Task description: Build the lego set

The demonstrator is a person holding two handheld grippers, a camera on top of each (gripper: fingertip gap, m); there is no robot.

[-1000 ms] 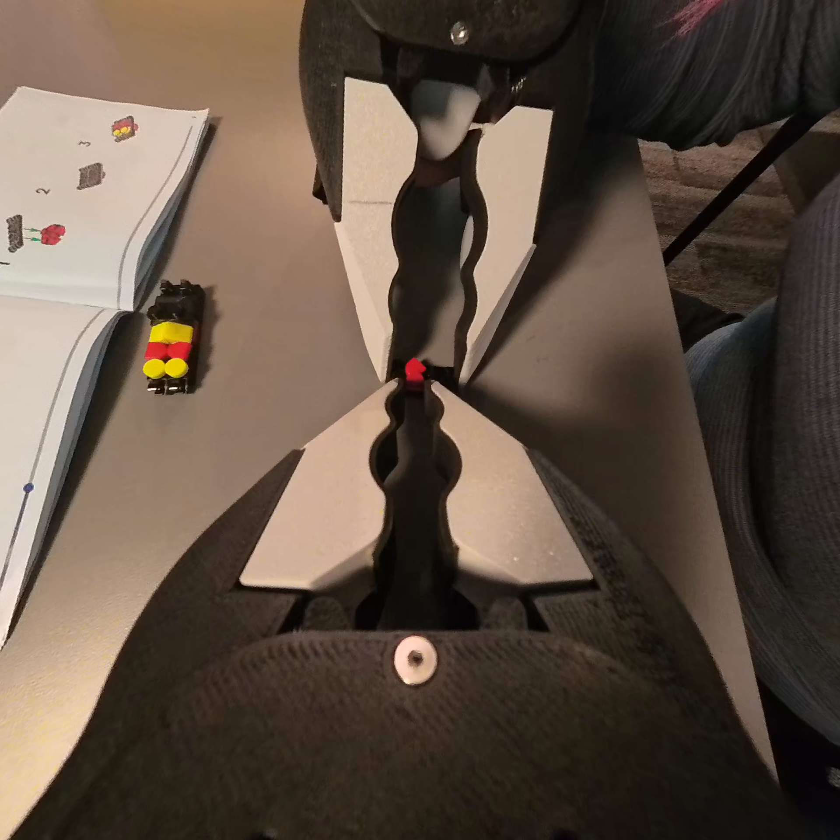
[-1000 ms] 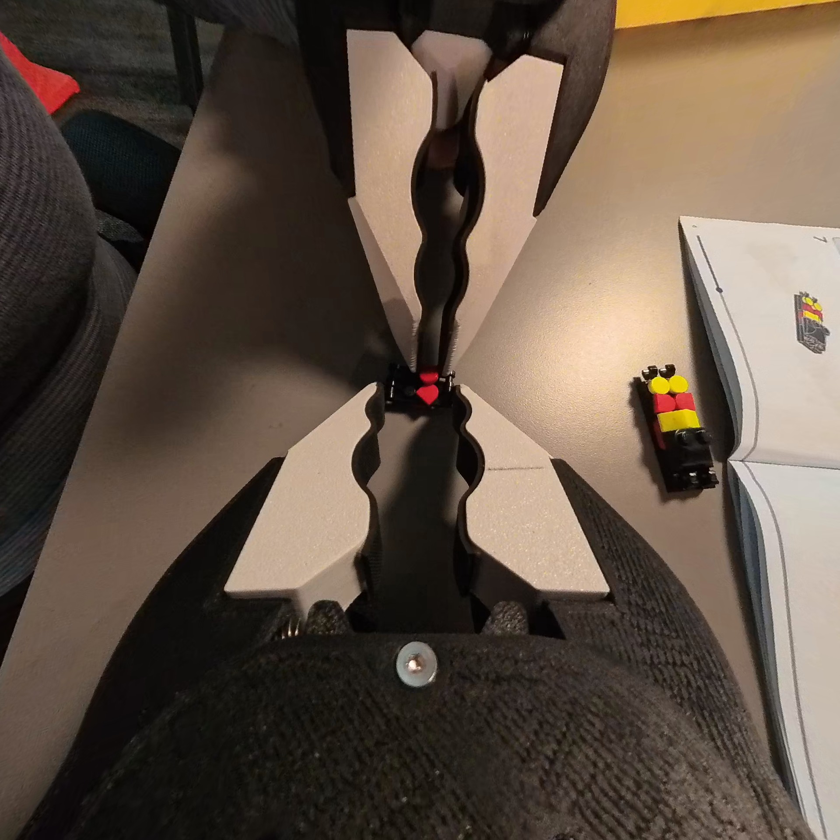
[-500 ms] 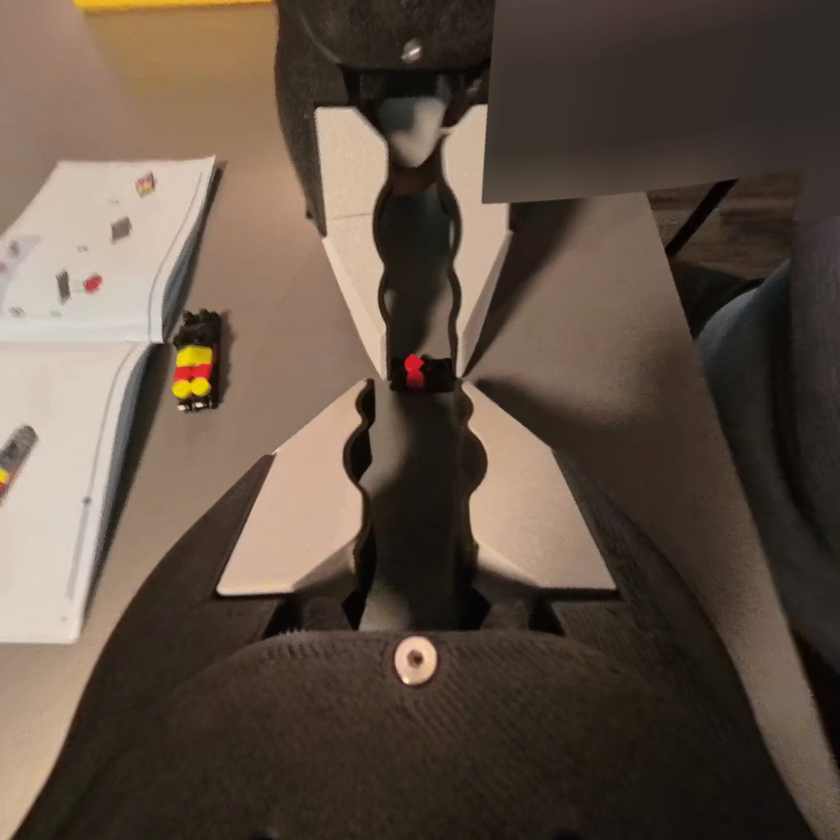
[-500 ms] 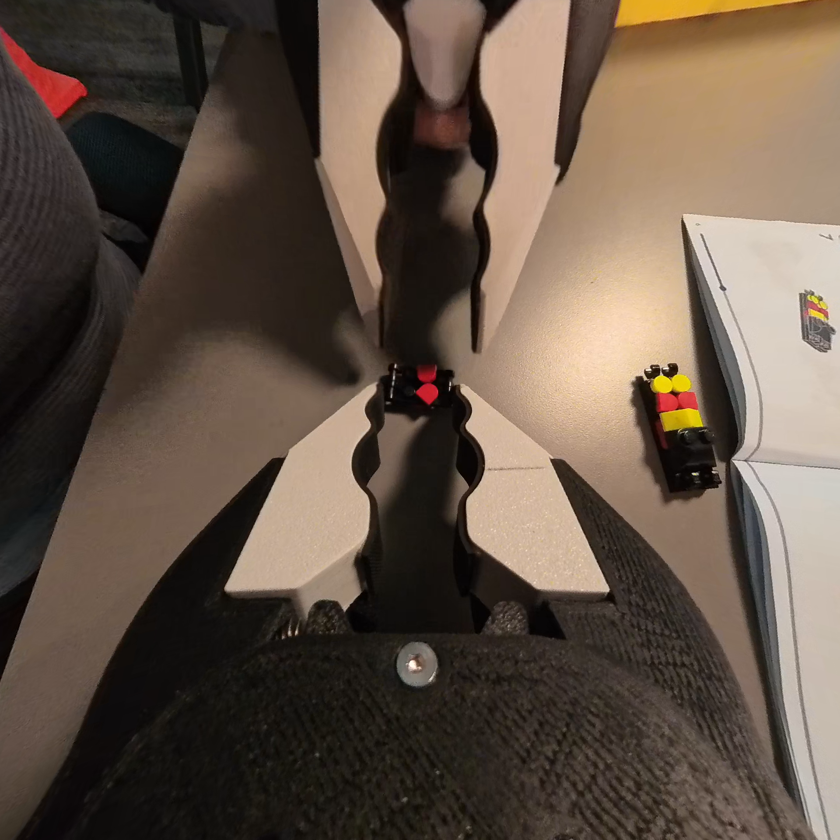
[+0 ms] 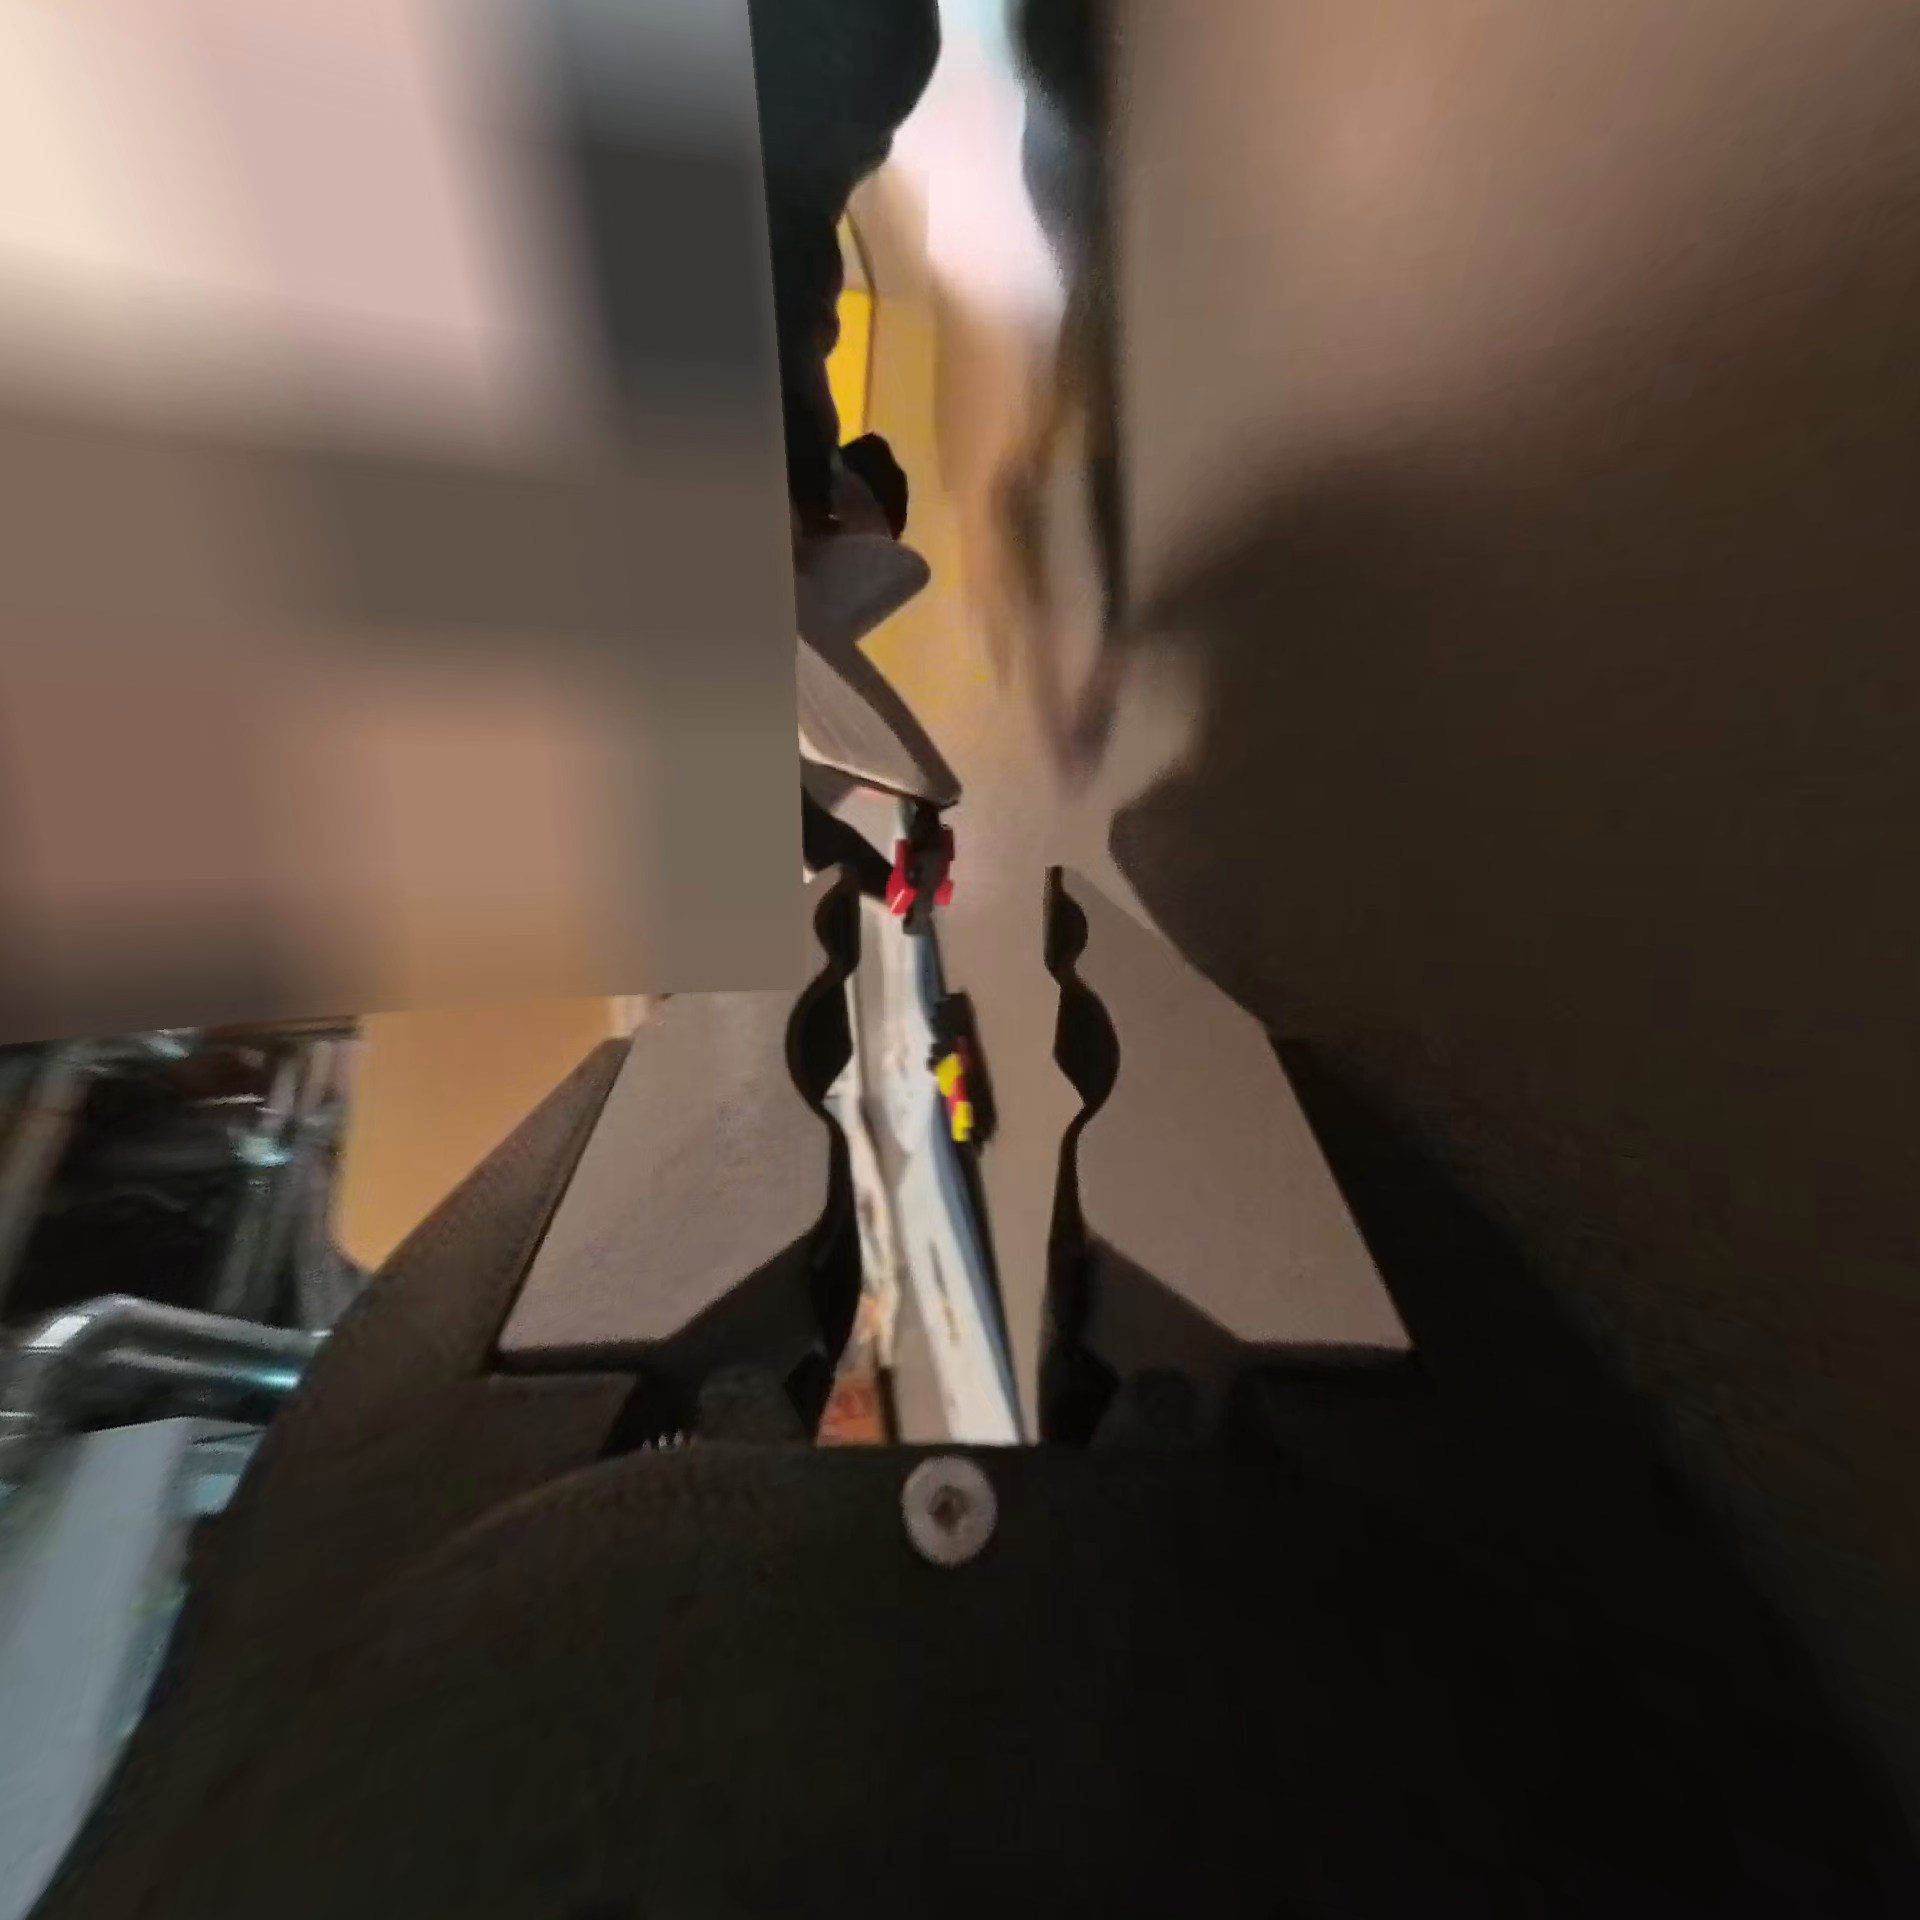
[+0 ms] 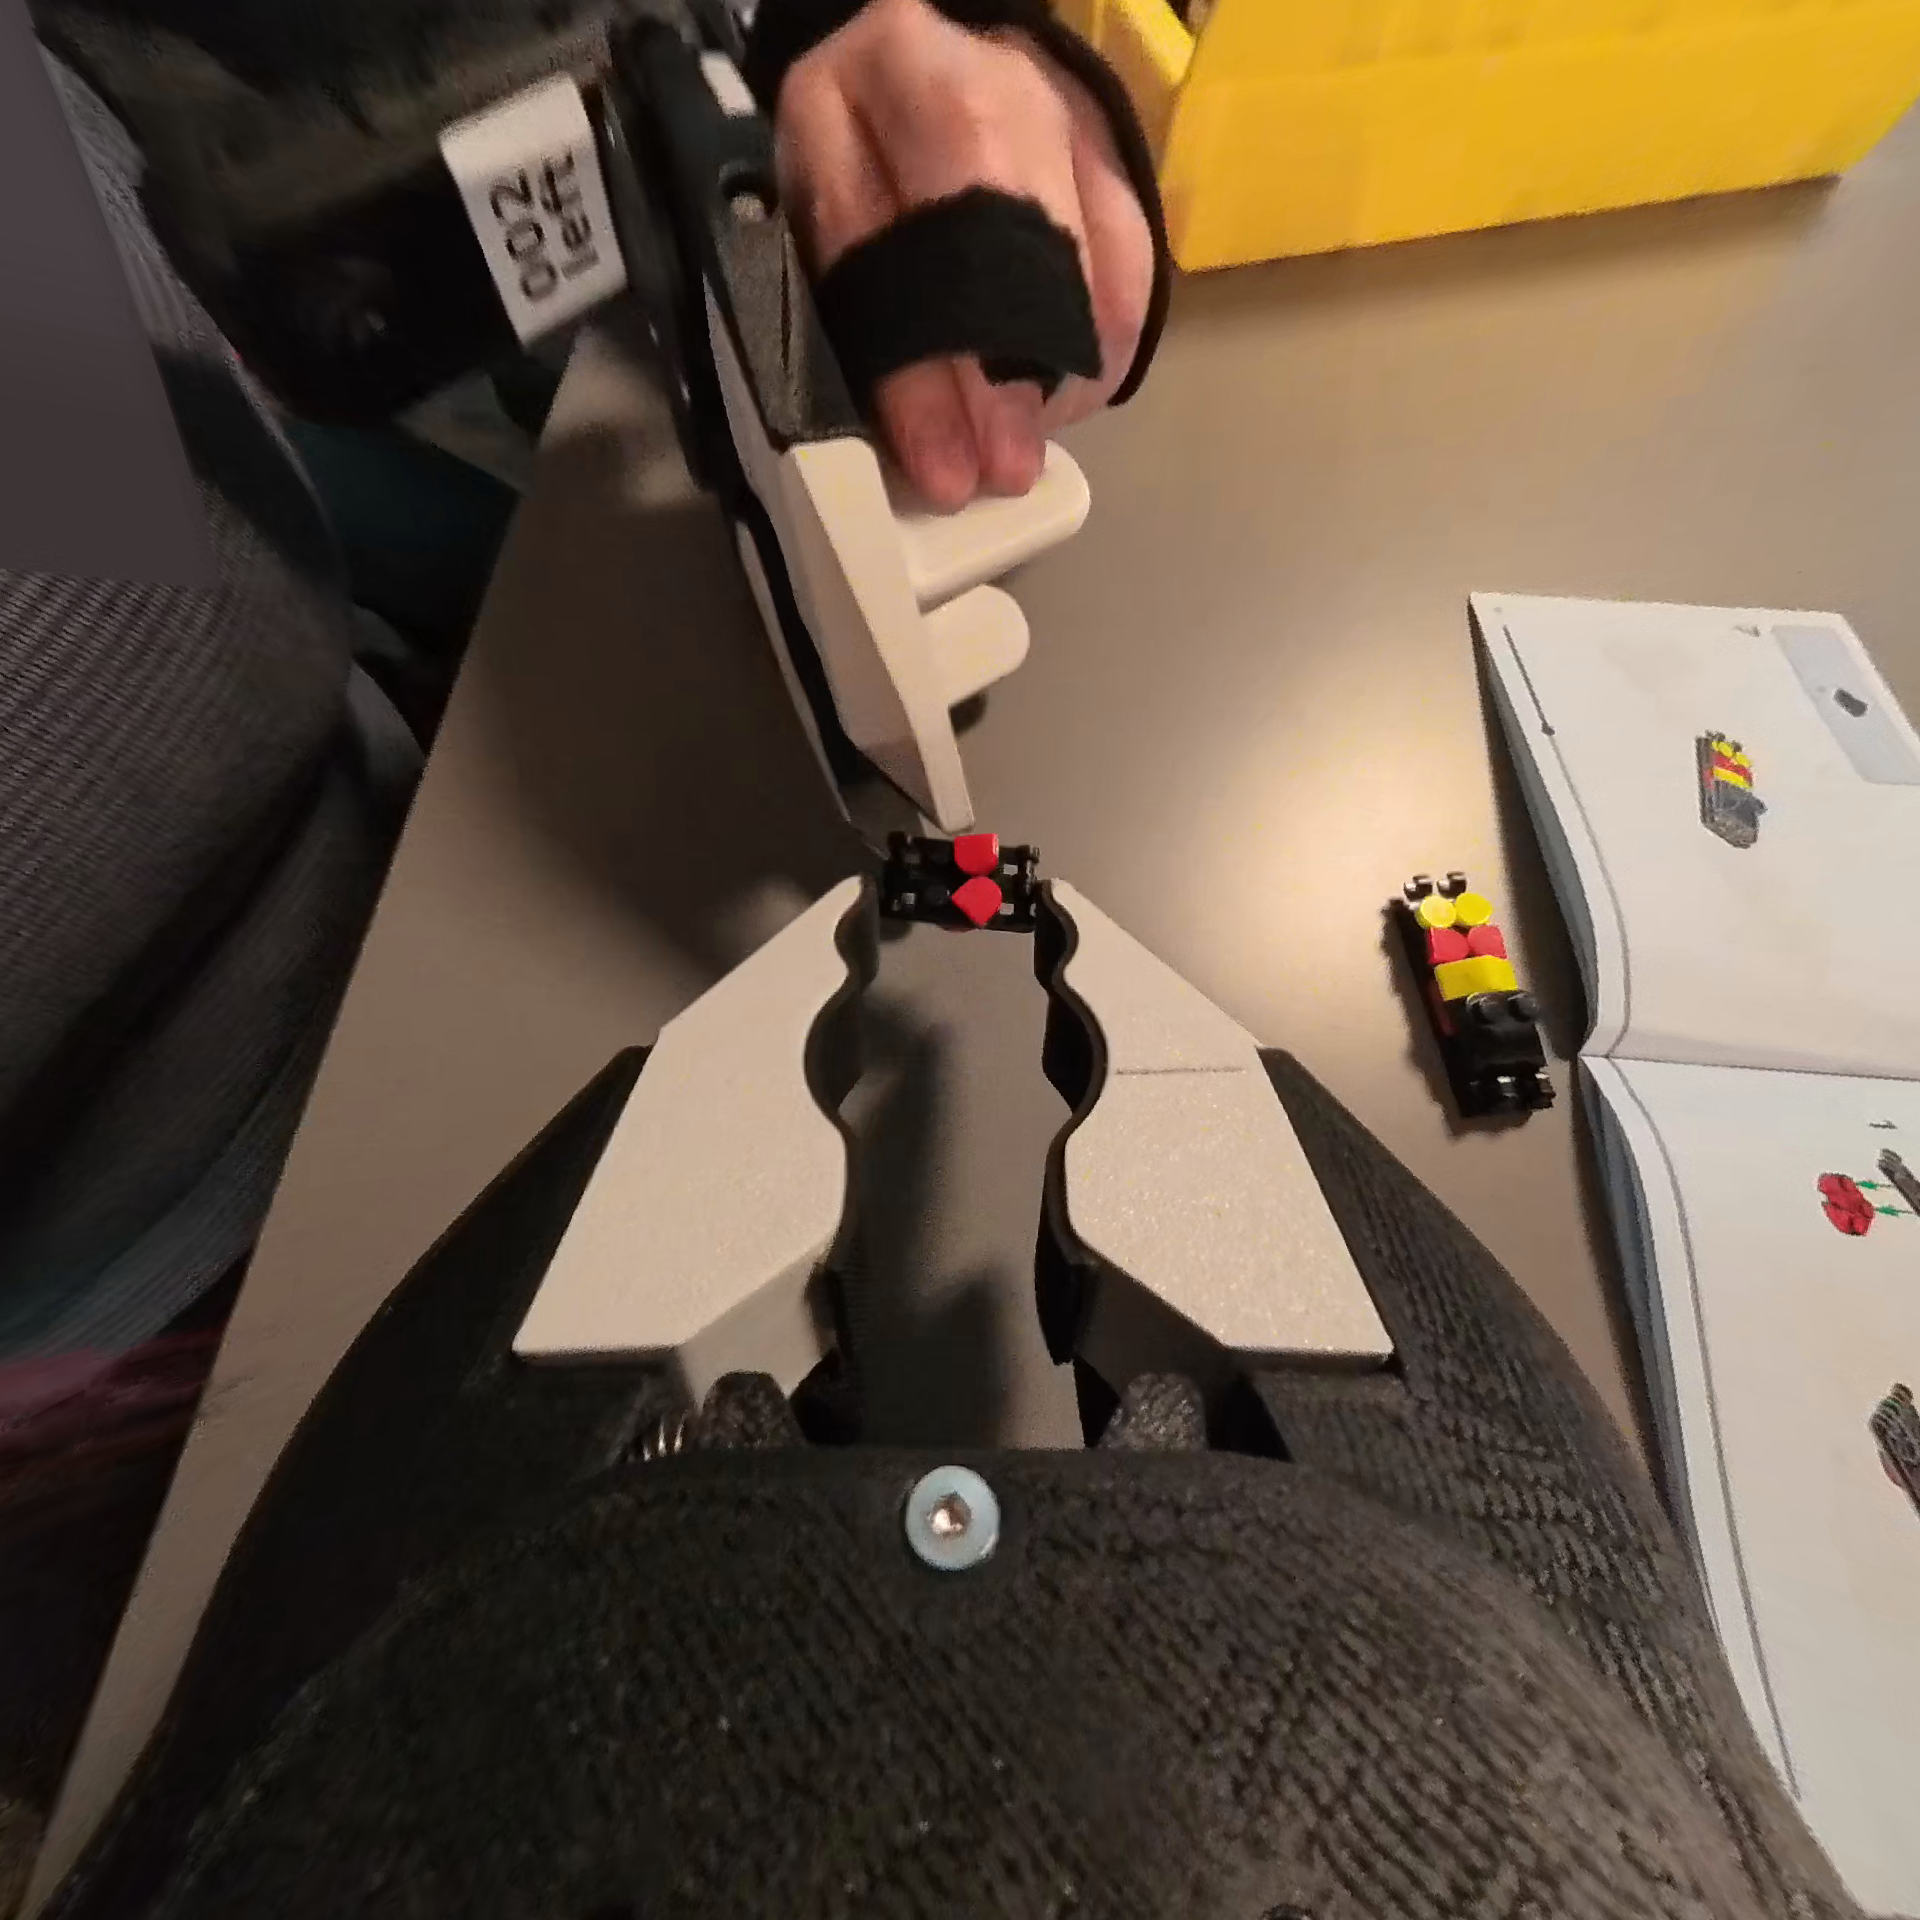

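Clamping a small black lego plate (image 6: 912,891) crosswise between the tips of the right gripper (image 6: 956,885), jaws closed onto its two short ends and holding it just above the table (image 6: 1247,499). Carrying two red pieces (image 6: 975,878) on top of that plate, sitting one behind the other near its middle.

Holding the left gripper (image 5: 943,878) rolled onto its side, jaws standing apart and gripping nothing. Pointing one grey finger (image 6: 894,665) of it down at the rear red piece, perhaps touching it, though not resolving clearly in the right wrist view and smearing badly in the left one. Wrapping a hand (image 6: 966,208) around the body of that gripper, with a black strap (image 6: 956,281) crossing the fingers and a white sticker (image 6: 535,208) showing on the dark housing beside it.

Lying flat on the table to the right of the right gripper, well apart from the held plate: a second lego assembly (image 6: 1470,997), long and black, bearing yellow rounds, red pieces and a yellow brick on its far half. Lying open just beside that assembly, farther right, an instruction booklet (image 6: 1714,883), pages facing up. Standing at the far edge of the table, behind the hand, a yellow bin (image 6: 1507,125). Filling the left side of the right wrist view, off the table edge, dark ribbed fabric (image 6: 156,779).
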